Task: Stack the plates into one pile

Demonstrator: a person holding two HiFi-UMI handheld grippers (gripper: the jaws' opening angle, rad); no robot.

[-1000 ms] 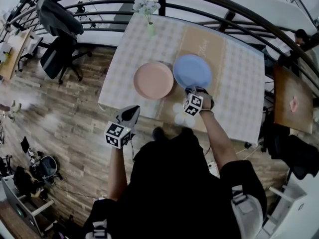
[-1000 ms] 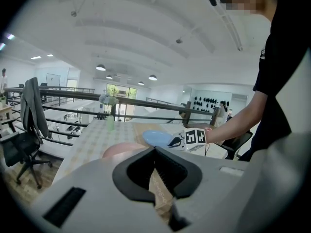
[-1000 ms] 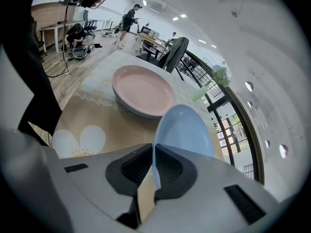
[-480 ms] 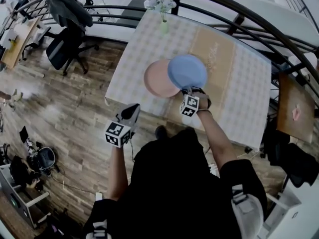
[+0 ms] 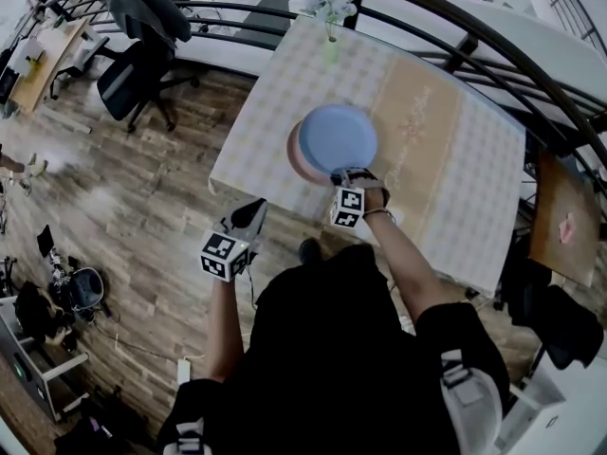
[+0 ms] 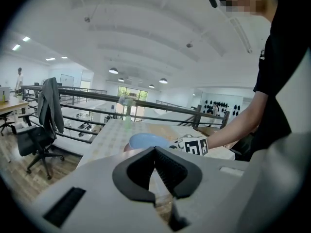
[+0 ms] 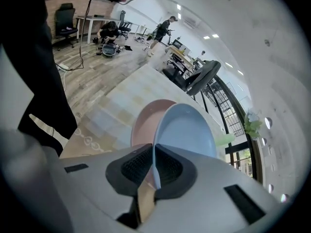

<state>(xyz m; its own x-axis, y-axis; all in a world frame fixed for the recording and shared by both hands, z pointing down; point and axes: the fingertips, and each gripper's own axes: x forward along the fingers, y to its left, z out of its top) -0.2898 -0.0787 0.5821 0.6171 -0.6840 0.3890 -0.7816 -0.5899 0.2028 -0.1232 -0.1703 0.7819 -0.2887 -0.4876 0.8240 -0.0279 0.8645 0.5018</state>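
Note:
My right gripper (image 5: 352, 175) is shut on the near rim of a blue plate (image 5: 338, 137), which hangs above a pink plate (image 5: 296, 154) and covers most of it. In the right gripper view the blue plate (image 7: 185, 130) stands between the jaws, with the pink plate (image 7: 146, 121) lying on the table behind it. My left gripper (image 5: 248, 215) is shut and holds nothing, off the table's near left edge over the floor. From the left gripper view the blue plate (image 6: 146, 141) and the right gripper's marker cube (image 6: 195, 145) show beyond the closed jaws.
The table (image 5: 446, 159) wears a pale checked cloth with a tan runner. A vase of flowers (image 5: 328, 12) stands at its far edge by a dark railing (image 5: 446, 27). An office chair (image 5: 142, 55) sits at the far left on the wooden floor.
The right gripper has carried the blue plate leftward, from beside the pink plate to above it. The left gripper has stayed in place.

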